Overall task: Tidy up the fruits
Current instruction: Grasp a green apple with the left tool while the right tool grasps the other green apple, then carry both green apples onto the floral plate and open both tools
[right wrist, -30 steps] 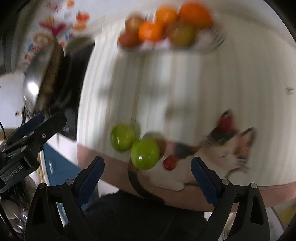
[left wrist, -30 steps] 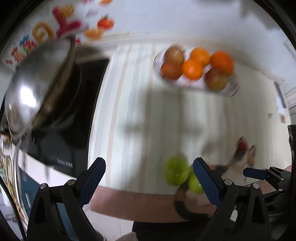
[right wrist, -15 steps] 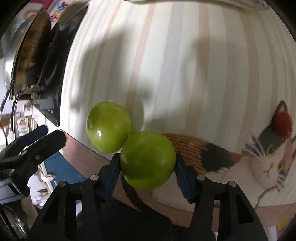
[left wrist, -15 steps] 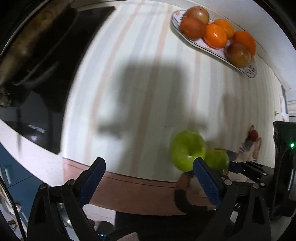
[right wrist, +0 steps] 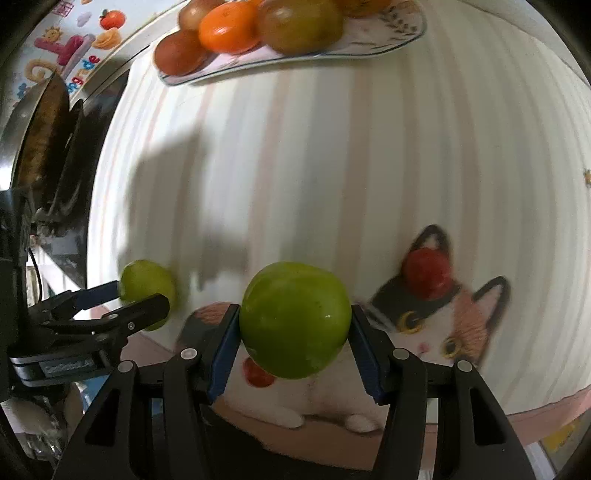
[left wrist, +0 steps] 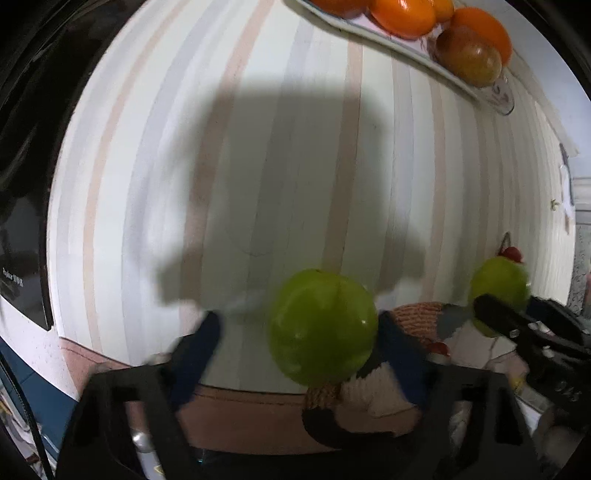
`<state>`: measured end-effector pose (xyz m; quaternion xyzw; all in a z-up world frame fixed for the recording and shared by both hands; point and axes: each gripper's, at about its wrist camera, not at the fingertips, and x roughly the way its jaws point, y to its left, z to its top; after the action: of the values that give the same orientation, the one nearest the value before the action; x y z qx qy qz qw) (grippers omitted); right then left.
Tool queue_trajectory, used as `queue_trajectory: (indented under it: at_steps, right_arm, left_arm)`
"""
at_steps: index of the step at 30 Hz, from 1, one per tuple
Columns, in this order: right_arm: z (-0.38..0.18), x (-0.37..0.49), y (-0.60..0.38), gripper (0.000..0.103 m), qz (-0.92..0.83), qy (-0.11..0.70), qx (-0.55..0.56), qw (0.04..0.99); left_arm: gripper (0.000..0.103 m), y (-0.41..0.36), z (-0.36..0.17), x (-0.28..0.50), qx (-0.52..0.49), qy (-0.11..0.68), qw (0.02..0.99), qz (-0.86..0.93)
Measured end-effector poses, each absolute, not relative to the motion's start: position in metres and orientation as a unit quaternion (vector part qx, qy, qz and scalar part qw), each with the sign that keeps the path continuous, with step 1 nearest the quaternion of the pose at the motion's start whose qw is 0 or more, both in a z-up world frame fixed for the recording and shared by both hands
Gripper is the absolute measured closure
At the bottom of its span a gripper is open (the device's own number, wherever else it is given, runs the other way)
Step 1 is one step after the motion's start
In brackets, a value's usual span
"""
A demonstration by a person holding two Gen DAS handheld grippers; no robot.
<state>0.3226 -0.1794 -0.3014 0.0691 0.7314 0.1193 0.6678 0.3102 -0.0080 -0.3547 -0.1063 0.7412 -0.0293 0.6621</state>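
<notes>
Two green apples are in play. My right gripper (right wrist: pixel 293 332) is shut on one green apple (right wrist: pixel 294 320) and holds it above the cat-print mat; this apple also shows in the left wrist view (left wrist: pixel 498 284). My left gripper (left wrist: pixel 299 343) is closing around the other green apple (left wrist: pixel 322 326): the right pad touches it, the left pad stands apart and is blurred. That apple shows in the right wrist view (right wrist: pixel 147 282) between the left fingers. A white oval plate (right wrist: pixel 369 48) at the far side holds several oranges and reddish fruits (right wrist: pixel 229 31).
A striped mat (left wrist: pixel 295 166) with a cat picture (right wrist: pixel 436 325) covers the counter. A black stove (left wrist: pixel 22 184) with a steel pan (right wrist: pixel 40 133) is at the left. The counter's front edge runs just below the grippers.
My right gripper has lifted its green apple up and away from the other one. My left gripper has moved forward and narrowed around the second green apple.
</notes>
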Motion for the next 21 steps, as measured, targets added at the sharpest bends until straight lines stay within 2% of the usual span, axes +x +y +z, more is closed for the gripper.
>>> queue_trajectory:
  at_steps: [1, 2, 3, 6, 21]
  right_arm:
    - [-0.302, 0.323, -0.183, 0.044, 0.117, 0.731, 0.073, 0.668]
    - [-0.303, 0.324, -0.186, 0.044, 0.116, 0.731, 0.076, 0.668]
    - [-0.303, 0.325, -0.189, 0.044, 0.114, 0.731, 0.078, 0.668]
    - [-0.305, 0.327, -0.195, 0.044, 0.113, 0.728, 0.084, 0.671]
    - [-0.316, 0.331, -0.202, 0.043, 0.108, 0.717, 0.118, 0.679]
  left_arm:
    - [0.04, -0.01, -0.355, 0.31, -0.115, 0.738, 0.664, -0.036]
    - [0.05, -0.012, -0.353, 0.311, -0.118, 0.733, 0.669, -0.038]
    - [0.051, -0.017, -0.349, 0.312, -0.105, 0.73, 0.675, -0.035]
    - [0.051, -0.021, -0.344, 0.316, -0.081, 0.717, 0.692, -0.022]
    - [0.051, 0.005, -0.349, 0.331, -0.092, 0.711, 0.697, 0.009]
